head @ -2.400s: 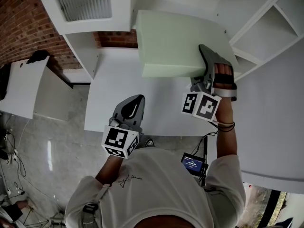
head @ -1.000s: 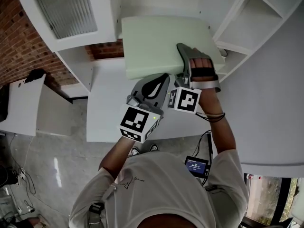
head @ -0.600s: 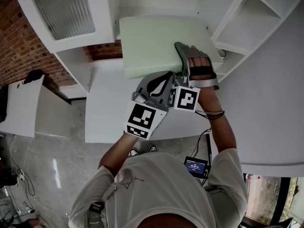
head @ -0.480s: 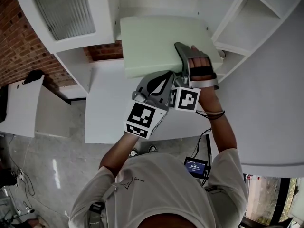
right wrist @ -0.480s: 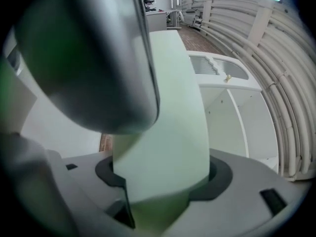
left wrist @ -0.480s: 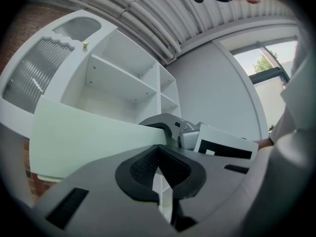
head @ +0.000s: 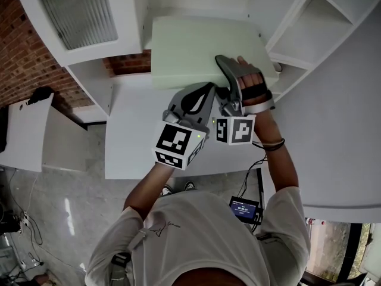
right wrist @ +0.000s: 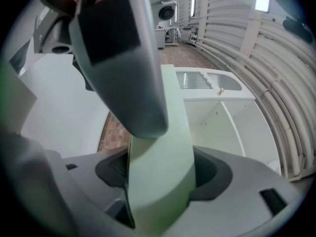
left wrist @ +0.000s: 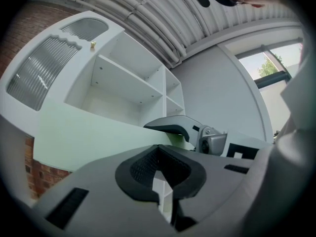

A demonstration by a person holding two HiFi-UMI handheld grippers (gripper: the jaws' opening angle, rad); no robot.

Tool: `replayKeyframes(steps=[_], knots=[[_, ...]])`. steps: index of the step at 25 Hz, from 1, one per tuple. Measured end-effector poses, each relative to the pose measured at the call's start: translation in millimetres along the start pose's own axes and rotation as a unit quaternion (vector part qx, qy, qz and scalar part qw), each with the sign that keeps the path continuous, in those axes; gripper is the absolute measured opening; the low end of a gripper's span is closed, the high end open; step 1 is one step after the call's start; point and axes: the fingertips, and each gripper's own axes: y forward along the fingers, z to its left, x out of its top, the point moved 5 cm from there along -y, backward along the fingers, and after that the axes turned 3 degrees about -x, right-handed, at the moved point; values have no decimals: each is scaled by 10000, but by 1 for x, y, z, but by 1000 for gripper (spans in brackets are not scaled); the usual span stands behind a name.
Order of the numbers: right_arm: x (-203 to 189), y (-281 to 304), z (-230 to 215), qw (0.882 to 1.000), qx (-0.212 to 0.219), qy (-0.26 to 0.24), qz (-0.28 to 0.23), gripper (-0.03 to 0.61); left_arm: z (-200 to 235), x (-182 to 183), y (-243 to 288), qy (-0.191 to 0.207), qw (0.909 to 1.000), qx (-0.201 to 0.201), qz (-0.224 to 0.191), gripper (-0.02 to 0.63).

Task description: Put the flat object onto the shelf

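Observation:
The flat object is a pale green foam slab (head: 190,49), held level above the white table in front of the white shelf unit (head: 309,28). My right gripper (head: 225,70) is shut on the slab's near right edge, one finger on top. In the right gripper view the slab (right wrist: 163,181) runs away between the jaws toward the shelf compartments (right wrist: 222,117). My left gripper (head: 201,94) sits just left of the right one, at the slab's near edge, shut and holding nothing. The left gripper view shows the slab's side (left wrist: 89,137), the right gripper's finger (left wrist: 173,125) and open shelves (left wrist: 123,83) behind.
The white table (head: 137,142) lies below both grippers. A white cabinet with a ribbed panel (head: 77,11) stands at the upper left, with a brick wall (head: 24,52) beside it. A lower white surface (head: 24,130) sits at the far left.
My left gripper has risen from the table's front and closed in beside the right gripper under the slab's near edge. The slab has shifted left and farther toward the shelf unit.

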Motion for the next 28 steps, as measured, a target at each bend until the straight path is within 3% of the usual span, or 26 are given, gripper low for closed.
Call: replayKeyframes(steps=[20,28], knots=[[-6,-12,4,9996,44,261,-127,299,15,-5,13,-34,10000,69,47,14],[-16,-29,-3,9967,48,809,-104,299,21,-7,19,-35,9999,104,67,14]])
